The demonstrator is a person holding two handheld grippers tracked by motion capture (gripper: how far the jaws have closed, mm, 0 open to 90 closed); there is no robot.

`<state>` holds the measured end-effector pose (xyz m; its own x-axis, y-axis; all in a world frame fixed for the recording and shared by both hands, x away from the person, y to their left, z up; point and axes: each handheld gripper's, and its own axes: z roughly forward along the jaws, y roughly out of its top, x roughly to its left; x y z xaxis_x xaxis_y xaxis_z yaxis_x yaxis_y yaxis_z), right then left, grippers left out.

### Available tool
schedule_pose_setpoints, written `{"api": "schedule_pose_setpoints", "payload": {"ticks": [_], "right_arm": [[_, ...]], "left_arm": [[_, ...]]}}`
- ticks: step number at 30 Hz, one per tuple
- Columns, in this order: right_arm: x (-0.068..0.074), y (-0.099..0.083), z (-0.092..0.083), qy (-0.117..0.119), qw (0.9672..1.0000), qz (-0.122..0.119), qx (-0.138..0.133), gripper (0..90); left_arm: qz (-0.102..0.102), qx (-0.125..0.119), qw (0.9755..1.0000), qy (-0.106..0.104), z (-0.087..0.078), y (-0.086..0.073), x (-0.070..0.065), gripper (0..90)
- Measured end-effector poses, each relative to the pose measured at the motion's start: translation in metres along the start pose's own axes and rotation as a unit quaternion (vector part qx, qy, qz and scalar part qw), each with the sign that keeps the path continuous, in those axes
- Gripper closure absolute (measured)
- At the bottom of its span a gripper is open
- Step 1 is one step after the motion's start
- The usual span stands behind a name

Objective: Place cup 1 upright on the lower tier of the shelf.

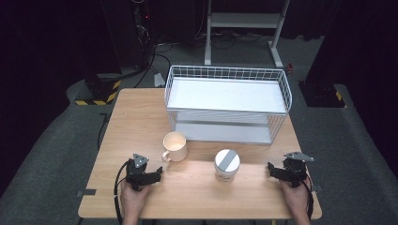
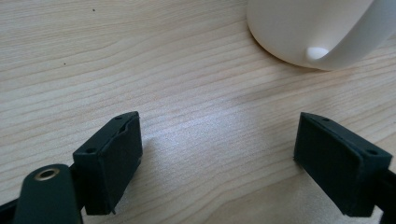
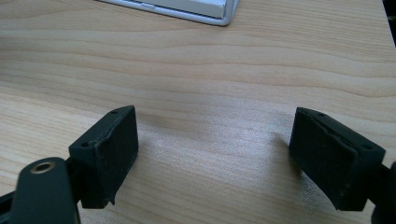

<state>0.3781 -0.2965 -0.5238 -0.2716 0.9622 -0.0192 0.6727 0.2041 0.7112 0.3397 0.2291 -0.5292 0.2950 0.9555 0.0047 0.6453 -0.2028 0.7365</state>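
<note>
Bench layout, with the white wire rack (image 1: 227, 103) at the far side of the wooden table (image 1: 141, 117) taken as the landmark. The rack has two tiers with flat white shelves and stands upright. In front of the rack, toward me, stand two vessels. The cream mug (image 1: 175, 146) sits just before the rack's left front corner, upright, mouth up, its handle turned to the left and toward me. The white lidded cup (image 1: 226, 164), with a grey stripe across its lid, stands before the middle of the rack's front edge, nearer to me than the mug and apart from it.

My left gripper (image 1: 158, 174) rests low over the table, well in front of the rack's left end and close to the mug on its near side. In the left gripper view its jaws stand wide apart with bare wood between them; the mug's base and handle (image 2: 322, 32) lie just beyond, untouched.

My right gripper (image 1: 271, 168) lies in front of the rack's right end, to the right of the lidded cup. In the right gripper view its jaws are likewise spread wide and hold nothing, with the rack's base rail (image 3: 187, 9) farther off.
</note>
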Motion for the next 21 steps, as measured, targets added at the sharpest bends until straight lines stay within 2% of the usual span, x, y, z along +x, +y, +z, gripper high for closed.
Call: {"api": "schedule_pose_setpoints", "payload": {"ticks": [21], "right_arm": [[0.0014, -0.0013, -0.0018, 0.009, 1.0000, -0.002, 0.002, 14.9]], "left_arm": [[0.001, 0.001, 1.0000, 0.001, -0.0002, 0.0001, 0.0004, 15.6]]}}
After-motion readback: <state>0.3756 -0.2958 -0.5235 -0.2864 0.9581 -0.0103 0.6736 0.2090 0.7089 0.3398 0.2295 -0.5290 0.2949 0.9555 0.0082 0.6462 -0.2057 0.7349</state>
